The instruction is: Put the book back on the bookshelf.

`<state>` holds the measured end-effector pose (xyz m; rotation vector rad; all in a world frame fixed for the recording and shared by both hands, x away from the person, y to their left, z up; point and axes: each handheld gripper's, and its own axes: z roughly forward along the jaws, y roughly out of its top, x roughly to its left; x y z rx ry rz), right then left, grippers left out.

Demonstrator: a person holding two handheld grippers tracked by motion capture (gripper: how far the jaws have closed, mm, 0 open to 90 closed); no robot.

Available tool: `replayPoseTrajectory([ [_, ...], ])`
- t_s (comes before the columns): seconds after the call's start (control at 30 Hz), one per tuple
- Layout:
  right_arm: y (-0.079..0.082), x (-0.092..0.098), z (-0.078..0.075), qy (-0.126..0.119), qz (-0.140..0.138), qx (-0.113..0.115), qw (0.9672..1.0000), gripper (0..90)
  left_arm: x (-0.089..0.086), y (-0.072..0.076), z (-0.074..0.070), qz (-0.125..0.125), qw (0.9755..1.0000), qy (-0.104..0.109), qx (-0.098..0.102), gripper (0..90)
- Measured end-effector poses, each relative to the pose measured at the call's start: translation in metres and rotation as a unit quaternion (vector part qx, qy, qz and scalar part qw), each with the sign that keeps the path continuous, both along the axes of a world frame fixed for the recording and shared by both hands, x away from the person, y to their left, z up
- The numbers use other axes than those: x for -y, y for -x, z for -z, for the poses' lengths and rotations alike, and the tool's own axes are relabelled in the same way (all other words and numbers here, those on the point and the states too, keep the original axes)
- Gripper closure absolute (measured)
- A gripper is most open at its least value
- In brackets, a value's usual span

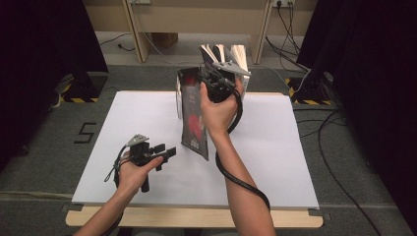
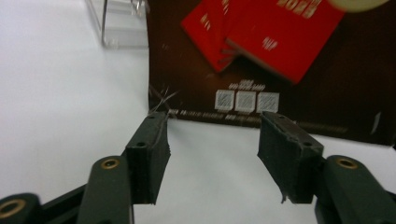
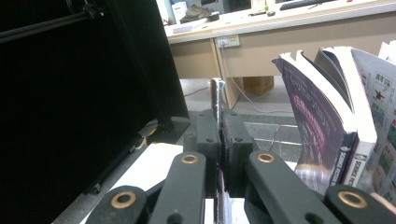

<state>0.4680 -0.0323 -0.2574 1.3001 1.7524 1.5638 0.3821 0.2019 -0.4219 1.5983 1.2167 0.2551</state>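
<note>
While pinched upright in R gripper (image 1: 212,77), dark booklet (image 1: 193,118) right of open-jawed L gripper (image 1: 164,152).

On the desk (image 1: 275,172), a thin booklet (image 1: 193,115) hangs upright near the middle, gripped at its top edge by the right tool (image 1: 212,81). Just behind it, at the desk's far edge, a row of books (image 1: 227,55) stands upright in a stand (image 2: 119,28). The left tool (image 1: 162,151) sits near the desk's front left, just beside the booklet's lower edge, apart from it.
</note>
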Motion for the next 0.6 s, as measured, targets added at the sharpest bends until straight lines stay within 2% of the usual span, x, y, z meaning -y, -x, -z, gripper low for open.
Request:
replayPoseTrajectory([
  [0.1, -0.002, -0.003, -0.002, 0.001, 0.003, 0.004, 1.0, 87.6, 0.009, -0.005, -0.02, 0.013, 0.9996, 0.018, 0.017, 42.0],
  [0.23, -0.003, -0.007, -0.004, -0.001, 0.003, 0.007, 1.0, 87.6, 0.025, -0.014, -0.052, 0.03, 0.9981, 0.01, 0.053, 42.6],
  [0.37, -0.003, -0.01, -0.005, 0.004, 0.002, 0.01, 0.9999, 87.6, 0.038, -0.025, -0.077, 0.031, 0.9968, 0.003, 0.073, 42.0],
  [0.47, -0.003, -0.012, -0.005, 0.005, 0.003, 0.009, 0.9999, 87.5, 0.046, -0.032, -0.092, 0.032, 0.9959, -0.001, 0.084, 41.6],
  [0.6, -0.004, -0.012, -0.005, 0.007, 0.005, 0.009, 0.9999, 87.5, 0.057, -0.039, -0.103, 0.034, 0.9958, -0.009, 0.085, 40.9],
])
